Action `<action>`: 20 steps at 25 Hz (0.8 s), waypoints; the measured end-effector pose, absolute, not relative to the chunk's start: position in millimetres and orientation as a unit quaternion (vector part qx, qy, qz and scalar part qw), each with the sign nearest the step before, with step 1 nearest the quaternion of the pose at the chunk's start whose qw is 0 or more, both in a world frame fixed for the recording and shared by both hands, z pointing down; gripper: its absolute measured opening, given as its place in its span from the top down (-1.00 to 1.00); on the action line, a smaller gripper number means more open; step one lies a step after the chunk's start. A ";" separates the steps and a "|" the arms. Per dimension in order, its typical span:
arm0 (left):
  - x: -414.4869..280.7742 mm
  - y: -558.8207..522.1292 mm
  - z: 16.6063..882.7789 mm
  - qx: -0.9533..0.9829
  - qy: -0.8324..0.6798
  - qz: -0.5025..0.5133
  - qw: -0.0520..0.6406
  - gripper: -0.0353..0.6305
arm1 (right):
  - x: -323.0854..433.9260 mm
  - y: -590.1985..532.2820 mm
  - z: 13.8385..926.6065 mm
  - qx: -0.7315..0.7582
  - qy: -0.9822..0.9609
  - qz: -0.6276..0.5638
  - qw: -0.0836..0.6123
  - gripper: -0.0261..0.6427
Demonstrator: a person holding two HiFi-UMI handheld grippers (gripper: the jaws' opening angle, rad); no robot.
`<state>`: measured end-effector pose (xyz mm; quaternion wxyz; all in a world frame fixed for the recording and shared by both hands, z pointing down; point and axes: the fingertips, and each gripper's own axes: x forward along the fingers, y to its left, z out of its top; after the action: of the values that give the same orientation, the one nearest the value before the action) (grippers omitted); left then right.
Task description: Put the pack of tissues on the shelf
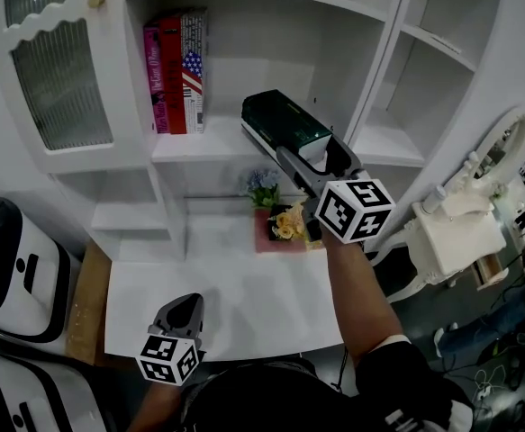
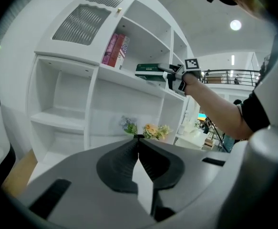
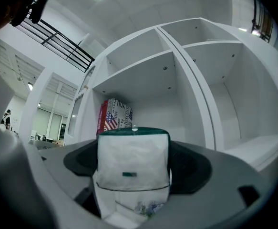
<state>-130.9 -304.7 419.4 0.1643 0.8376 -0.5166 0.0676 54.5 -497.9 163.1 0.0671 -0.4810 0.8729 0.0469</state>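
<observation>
A dark green and white pack of tissues [image 1: 285, 126] is held in the air in front of the white shelf [image 1: 210, 142], its far end over the shelf board's front edge. My right gripper [image 1: 309, 158] is shut on the pack's near end. In the right gripper view the pack [image 3: 133, 172] fills the space between the jaws, facing the compartment with the books [image 3: 113, 119]. My left gripper [image 1: 186, 311] rests low over the white tabletop [image 1: 235, 300], shut and holding nothing. The left gripper view shows the pack [image 2: 150, 72] level with the shelf board.
Red and flag-print books [image 1: 178, 70] stand at the compartment's left side. A small flower arrangement [image 1: 280, 221] sits on the tabletop under the shelf. A ribbed glass cabinet door [image 1: 59, 79] is at left; a white vanity piece [image 1: 456, 232] at right. White rounded machines [image 1: 14, 268] stand lower left.
</observation>
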 end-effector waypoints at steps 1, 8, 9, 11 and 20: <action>-132.1 -303.5 419.8 0.836 -0.518 0.068 0.166 0.84 | 53.3 -503.9 161.9 -0.484 0.871 0.047 0.063 -0.38; -135.9 -297.3 421.5 0.830 -0.527 0.066 0.169 0.84 | 44.5 -537.9 156.1 -0.497 0.865 0.040 0.050 -0.38; -136.9 -297.0 421.7 0.829 -0.529 0.065 0.170 0.84 | 42.1 -540.8 155.9 -0.496 0.866 0.040 0.049 -0.38; -139.0 -296.4 421.8 0.827 -0.533 0.062 0.171 0.84 | 37.2 -545.8 155.6 -0.494 0.867 0.039 0.045 -0.38; -142.3 -292.1 422.3 0.818 -0.544 0.055 0.176 0.84 | 22.6 -566.7 161.6 -0.502 0.864 0.023 0.019 -0.38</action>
<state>-142.3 -292.1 422.3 0.1764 0.8184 -0.5441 0.0549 22.6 -566.7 161.6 0.0191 -0.5019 0.8644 0.0229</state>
